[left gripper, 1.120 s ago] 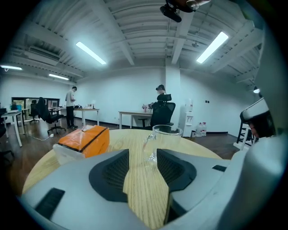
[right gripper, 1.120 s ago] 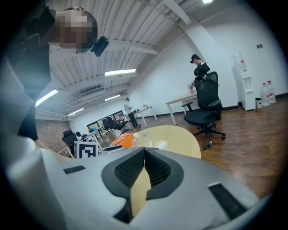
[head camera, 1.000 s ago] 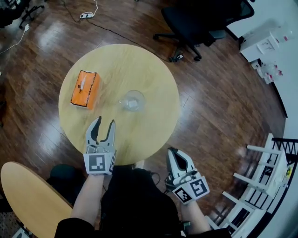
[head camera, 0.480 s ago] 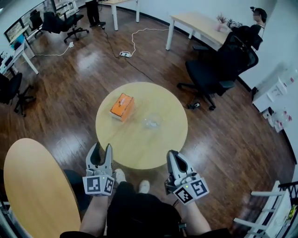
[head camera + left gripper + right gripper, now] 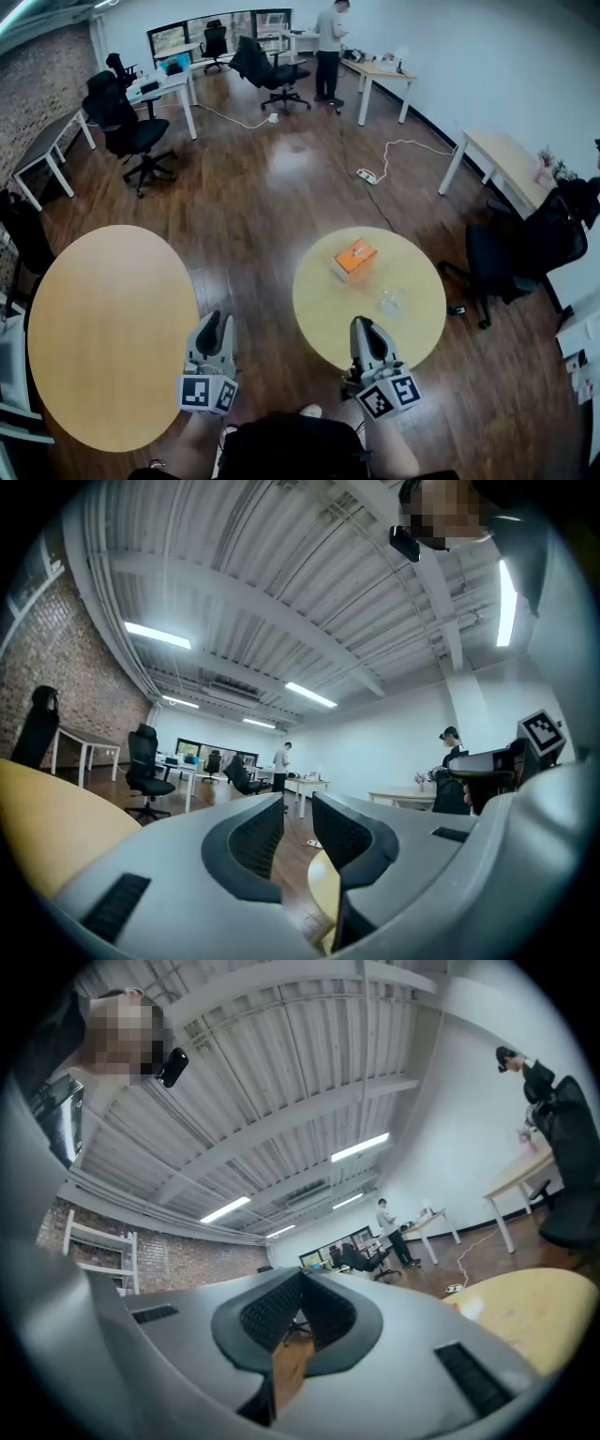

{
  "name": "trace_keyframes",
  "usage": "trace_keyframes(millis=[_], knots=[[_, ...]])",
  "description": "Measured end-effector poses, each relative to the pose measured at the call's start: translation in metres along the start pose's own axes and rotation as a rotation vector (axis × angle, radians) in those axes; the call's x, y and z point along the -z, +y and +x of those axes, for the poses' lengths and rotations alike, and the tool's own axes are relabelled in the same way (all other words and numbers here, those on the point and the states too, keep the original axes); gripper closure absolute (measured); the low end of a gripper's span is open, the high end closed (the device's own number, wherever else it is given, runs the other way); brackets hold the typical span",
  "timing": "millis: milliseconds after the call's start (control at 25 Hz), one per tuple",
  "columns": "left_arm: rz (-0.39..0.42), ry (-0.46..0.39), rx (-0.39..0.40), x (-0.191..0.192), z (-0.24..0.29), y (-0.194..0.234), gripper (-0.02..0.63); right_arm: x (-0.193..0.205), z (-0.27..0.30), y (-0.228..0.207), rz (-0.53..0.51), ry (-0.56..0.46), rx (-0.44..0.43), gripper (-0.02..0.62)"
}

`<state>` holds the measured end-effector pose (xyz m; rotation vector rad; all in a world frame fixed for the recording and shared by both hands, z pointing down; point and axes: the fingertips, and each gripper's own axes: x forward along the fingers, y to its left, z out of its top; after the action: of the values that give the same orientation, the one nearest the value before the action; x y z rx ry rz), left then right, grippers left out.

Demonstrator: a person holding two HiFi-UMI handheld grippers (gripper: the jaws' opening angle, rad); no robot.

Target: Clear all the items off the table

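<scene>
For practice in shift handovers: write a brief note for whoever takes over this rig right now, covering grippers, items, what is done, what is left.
Left gripper: jaws closing, nothing between them.
Right gripper: shut, empty, by the near edge of the round table.
Orange box and clear glass both sit on that table, apart.
Done: nothing cleared yet.
Left: pick up and remove both items.

Left gripper jaws closing (empty) — right gripper jaws together.
</scene>
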<state>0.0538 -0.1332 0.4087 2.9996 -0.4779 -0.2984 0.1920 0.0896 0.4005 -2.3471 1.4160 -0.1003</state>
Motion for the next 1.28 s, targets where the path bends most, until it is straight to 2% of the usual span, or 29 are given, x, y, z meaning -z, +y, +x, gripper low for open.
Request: trace_keyframes(millis=[240,400,560,760,1040,1280], knots=[[0.030,-0.033,-0.201,-0.031,-0.094,0.087,0.507,0.024,0.031,0.085,0.033,0.015,-0.166,0.591],[0.033,-0.030,-0.303,-0.038,-0.158,0.131,0.507,0.050,0.036,0.126,0.049,0.054,-0.201,0.592],[0.024,-0.037,-0.395,-0.037,-0.216,0.166,0.508,0.077,0.043,0.174,-0.009,0.107,-0.282,0.594],[0.023,-0.036,-0.462,-0.041,-0.274,0.188,0.507,0.104,0.044,0.227,-0.073,0.166,-0.388,0.594],[0.033,-0.016,-0.538,-0.037,-0.331,0.204,0.509,0.139,0.044,0.244,-0.059,0.224,-0.427,0.595],[0.041,-0.016,-0.609,-0.042,-0.360,0.218,0.509,0.149,0.054,0.266,-0.046,0.275,-0.493,0.595]])
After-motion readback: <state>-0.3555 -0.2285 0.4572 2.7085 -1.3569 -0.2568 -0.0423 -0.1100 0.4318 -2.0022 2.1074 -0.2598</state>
